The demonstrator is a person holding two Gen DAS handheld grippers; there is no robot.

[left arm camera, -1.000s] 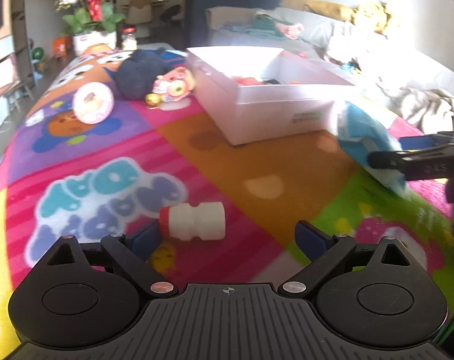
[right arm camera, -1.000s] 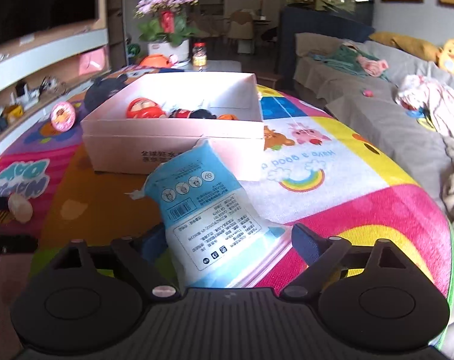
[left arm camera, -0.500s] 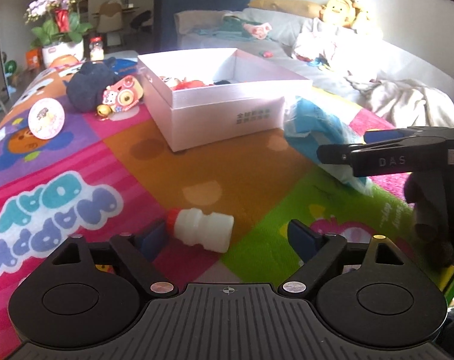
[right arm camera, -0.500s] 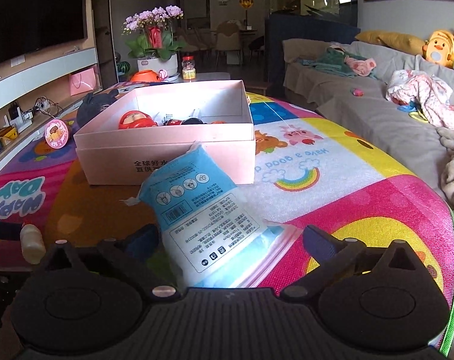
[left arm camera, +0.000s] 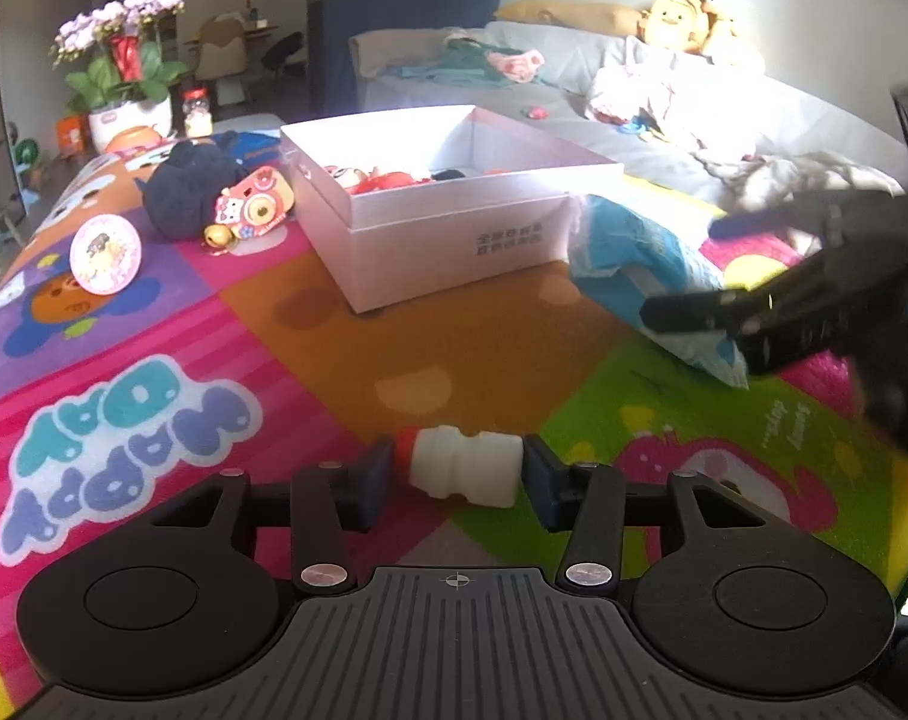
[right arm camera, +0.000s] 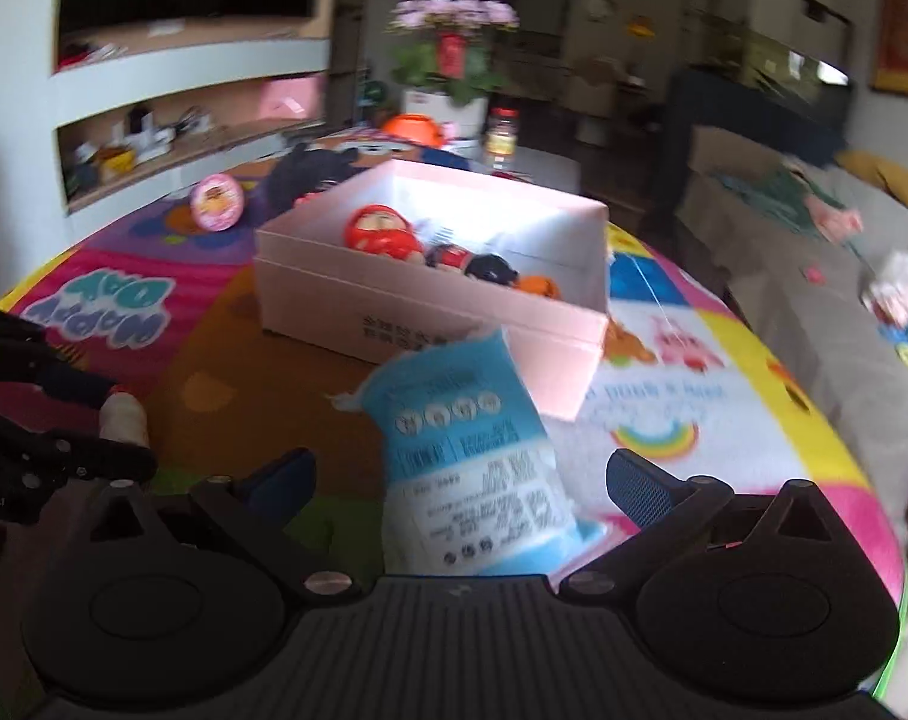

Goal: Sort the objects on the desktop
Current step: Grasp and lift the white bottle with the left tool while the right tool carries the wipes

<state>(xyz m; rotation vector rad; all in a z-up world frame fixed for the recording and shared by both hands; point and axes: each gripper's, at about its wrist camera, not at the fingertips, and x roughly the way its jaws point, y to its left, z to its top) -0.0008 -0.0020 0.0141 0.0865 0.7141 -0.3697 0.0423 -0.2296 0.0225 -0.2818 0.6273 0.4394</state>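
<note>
My left gripper [left arm camera: 454, 471] is shut on a small white bottle with a red cap [left arm camera: 459, 465], gripped end to end just above the play mat. The bottle also shows in the right wrist view [right arm camera: 124, 420]. My right gripper [right arm camera: 460, 480] is open, its fingers wide apart either side of a blue and white packet [right arm camera: 472, 456] that lies on the mat. The packet also shows in the left wrist view [left arm camera: 646, 264], with the right gripper [left arm camera: 718, 264] around it. An open pink box [left arm camera: 454, 228] holding several toys stands beyond; it also shows in the right wrist view [right arm camera: 430, 312].
A dark plush toy [left arm camera: 184, 186], a pink toy camera [left arm camera: 253, 210] and a round pink disc [left arm camera: 105, 253] lie left of the box. A flower pot [left arm camera: 127, 114] stands at the back. A sofa with stuffed toys [left arm camera: 688, 24] and clothes runs along the right.
My left gripper closed on the white bottle, which now sits between its fingers. My right gripper has opened wider around the packet and the view has tilted.
</note>
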